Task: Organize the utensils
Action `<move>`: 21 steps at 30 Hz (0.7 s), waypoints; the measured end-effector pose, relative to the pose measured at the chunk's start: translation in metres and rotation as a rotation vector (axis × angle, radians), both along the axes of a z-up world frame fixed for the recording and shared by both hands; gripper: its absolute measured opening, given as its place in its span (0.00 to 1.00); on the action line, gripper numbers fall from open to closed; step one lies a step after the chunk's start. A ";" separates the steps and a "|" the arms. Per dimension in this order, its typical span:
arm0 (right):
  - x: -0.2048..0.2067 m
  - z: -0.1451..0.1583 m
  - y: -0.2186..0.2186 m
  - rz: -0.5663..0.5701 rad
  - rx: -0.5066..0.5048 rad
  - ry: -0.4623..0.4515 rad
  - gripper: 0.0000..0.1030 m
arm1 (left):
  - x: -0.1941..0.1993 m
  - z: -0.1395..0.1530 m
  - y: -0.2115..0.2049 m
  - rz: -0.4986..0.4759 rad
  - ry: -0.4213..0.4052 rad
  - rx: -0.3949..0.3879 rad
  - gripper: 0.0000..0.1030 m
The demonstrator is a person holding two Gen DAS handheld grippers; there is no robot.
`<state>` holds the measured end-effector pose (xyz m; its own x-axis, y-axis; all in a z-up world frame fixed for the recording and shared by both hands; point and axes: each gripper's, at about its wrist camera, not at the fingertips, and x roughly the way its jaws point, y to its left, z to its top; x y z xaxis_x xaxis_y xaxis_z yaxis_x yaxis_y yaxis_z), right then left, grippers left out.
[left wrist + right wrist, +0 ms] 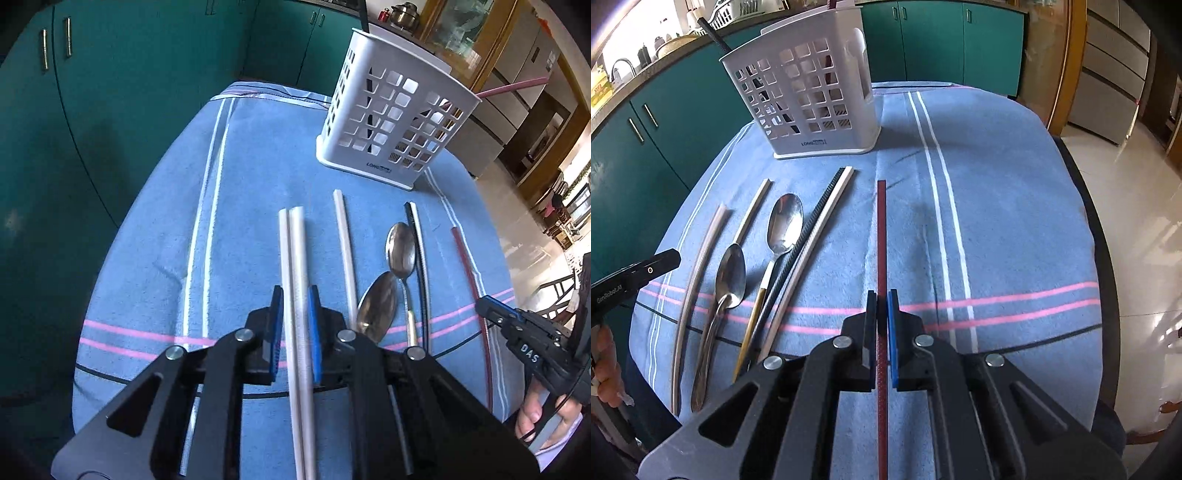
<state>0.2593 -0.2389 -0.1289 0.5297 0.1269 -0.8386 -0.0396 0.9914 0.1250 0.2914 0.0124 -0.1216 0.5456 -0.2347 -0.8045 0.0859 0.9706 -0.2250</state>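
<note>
Left hand-held gripper (297, 325) clamped down on a pair of white chopsticks (295, 258), pads nearly together with both sticks running straight through the gap and pointing away toward the white utensil basket (373, 125). Right hand-held gripper (882, 325) pinched tight on a single dark red chopstick (882, 236), same deal, stick lined up dead centre between the pads and reaching out ahead over the blue striped cloth (997, 206) on the table.

Between the two grips, lying loose on the cloth: another white chopstick (345, 243), two metal spoons (400, 251) bowl-up, and a black-and-white chopstick pair (419, 251) side by side. All roughly parallel, tips aimed at the basket.

Basket stood upright at the far end of the cloth, beyond the tips of everything, already had a few sticks poking out the top. Couldn't tell which compartment those sat in.
</note>
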 end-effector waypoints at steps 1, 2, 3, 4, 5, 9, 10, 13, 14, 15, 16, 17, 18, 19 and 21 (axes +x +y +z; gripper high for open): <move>-0.001 0.000 0.000 -0.001 0.001 0.000 0.06 | 0.002 -0.001 0.001 0.001 0.001 0.002 0.12; -0.002 0.000 0.000 -0.002 0.003 -0.001 0.06 | 0.004 -0.003 0.001 0.008 0.003 0.010 0.12; -0.002 -0.001 0.000 -0.003 0.001 -0.001 0.06 | 0.007 -0.004 0.001 0.013 0.004 0.019 0.12; -0.001 -0.003 -0.001 -0.006 -0.002 0.001 0.06 | 0.012 -0.007 0.001 0.013 0.006 0.025 0.12; 0.000 -0.004 -0.001 -0.010 -0.003 0.005 0.06 | 0.016 -0.009 0.000 0.013 0.013 0.030 0.12; 0.000 -0.007 -0.002 -0.013 0.000 0.014 0.06 | 0.039 -0.018 -0.009 -0.003 0.043 0.048 0.13; 0.001 -0.008 -0.003 -0.014 0.000 0.017 0.06 | 0.042 -0.019 -0.011 -0.007 0.049 0.052 0.14; 0.004 -0.009 -0.005 -0.013 0.006 0.019 0.06 | 0.057 -0.021 -0.022 -0.020 0.050 0.095 0.17; 0.007 -0.009 -0.004 -0.012 0.001 0.020 0.06 | 0.061 -0.021 -0.024 -0.023 0.052 0.109 0.17; 0.011 -0.008 -0.004 -0.010 -0.011 0.020 0.07 | 0.063 -0.021 -0.025 -0.024 0.054 0.118 0.18; 0.015 -0.008 -0.003 -0.010 -0.020 0.019 0.07 | 0.065 -0.021 -0.025 -0.024 0.055 0.123 0.18; 0.020 -0.008 -0.002 -0.011 -0.028 0.020 0.07 | 0.068 -0.021 -0.027 -0.023 0.058 0.129 0.19; 0.028 -0.008 -0.001 -0.009 -0.033 0.021 0.08 | 0.069 -0.021 -0.026 -0.023 0.059 0.129 0.19; 0.035 -0.009 0.000 -0.007 -0.035 0.023 0.08 | 0.070 -0.021 -0.026 -0.024 0.061 0.129 0.20; 0.049 -0.009 0.002 -0.005 -0.040 0.030 0.13 | 0.072 -0.021 -0.026 -0.034 0.066 0.133 0.20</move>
